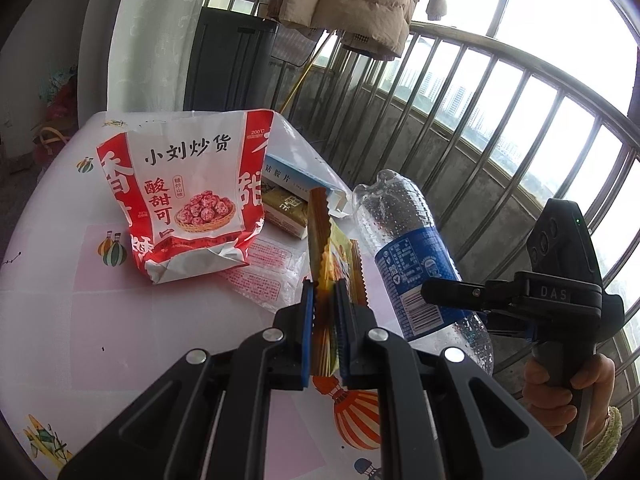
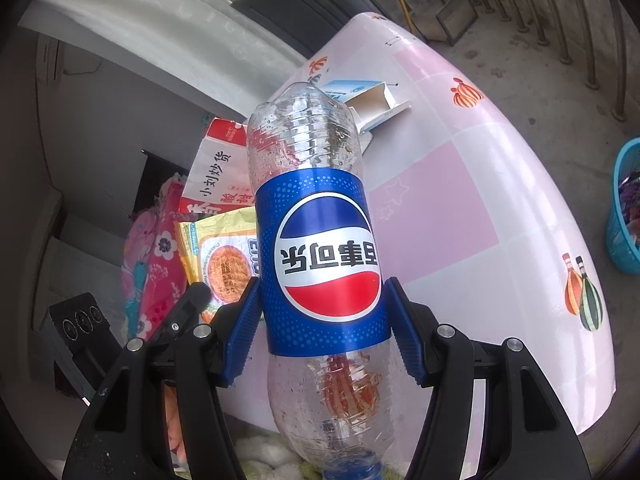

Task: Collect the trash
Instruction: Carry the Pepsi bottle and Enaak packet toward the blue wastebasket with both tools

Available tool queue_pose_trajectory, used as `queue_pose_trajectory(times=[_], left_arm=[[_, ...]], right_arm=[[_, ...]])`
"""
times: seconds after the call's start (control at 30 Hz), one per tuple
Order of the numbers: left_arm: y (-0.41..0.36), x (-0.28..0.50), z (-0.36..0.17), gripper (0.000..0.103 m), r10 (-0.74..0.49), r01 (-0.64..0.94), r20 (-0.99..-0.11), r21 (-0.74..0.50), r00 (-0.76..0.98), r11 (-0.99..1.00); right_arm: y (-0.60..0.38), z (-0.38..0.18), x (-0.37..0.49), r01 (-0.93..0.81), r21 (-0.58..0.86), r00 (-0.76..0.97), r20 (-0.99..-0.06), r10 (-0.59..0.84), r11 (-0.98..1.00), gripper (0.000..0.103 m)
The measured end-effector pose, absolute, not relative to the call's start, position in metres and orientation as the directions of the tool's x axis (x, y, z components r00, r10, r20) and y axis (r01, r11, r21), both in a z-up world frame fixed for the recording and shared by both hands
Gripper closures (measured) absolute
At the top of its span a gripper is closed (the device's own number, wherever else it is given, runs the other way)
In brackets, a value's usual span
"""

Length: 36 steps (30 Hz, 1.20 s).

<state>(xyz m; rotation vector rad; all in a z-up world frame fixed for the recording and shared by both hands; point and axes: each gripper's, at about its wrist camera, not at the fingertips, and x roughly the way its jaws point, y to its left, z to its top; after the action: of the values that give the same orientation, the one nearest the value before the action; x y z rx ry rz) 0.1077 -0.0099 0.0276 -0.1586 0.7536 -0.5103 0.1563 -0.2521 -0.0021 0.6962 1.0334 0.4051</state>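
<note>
- Your left gripper [image 1: 324,300] has its fingers nearly closed on the yellow snack wrapper [image 1: 332,264], low centre of the left view; that thin, slick foil could slip out.
- Your right gripper [image 2: 324,320] clamps the empty cola bottle [image 2: 316,208] upside-down, mid-frame; squeezing may buckle it.
- The blue basket [image 2: 624,216] sits at right edge; swinging wide risks clipping the red-and-white bag [image 1: 184,196] on the worktop [image 1: 60,280].

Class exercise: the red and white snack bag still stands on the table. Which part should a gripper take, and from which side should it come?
Take the red and white snack bag by its open top edge, coming down from above. It stands upright on the table with the thin paper mouth uppermost, probably narrow enough to pinch, while its body looks too wide. Both grippers are full, so one must unload first.
</note>
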Motion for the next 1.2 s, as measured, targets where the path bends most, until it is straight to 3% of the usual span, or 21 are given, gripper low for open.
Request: queue_pose_trajectory(times=[0.73,1.2], left_arm=[[-0.014,0.092,0.055,0.093,-0.549,0.433,-0.529,-0.337,0.648,0.836],[-0.062,0.104,0.079,0.093,-0.637,0.536,-0.49,-0.348,0.595,0.769]], right_arm=[[-0.279,0.024,0.128,0.025,0.692,0.551,-0.612,0.568,0.721,0.045],[-0.355,0.033,0.089,0.132,0.718,0.677,-0.569,0.467,0.683,0.045]])
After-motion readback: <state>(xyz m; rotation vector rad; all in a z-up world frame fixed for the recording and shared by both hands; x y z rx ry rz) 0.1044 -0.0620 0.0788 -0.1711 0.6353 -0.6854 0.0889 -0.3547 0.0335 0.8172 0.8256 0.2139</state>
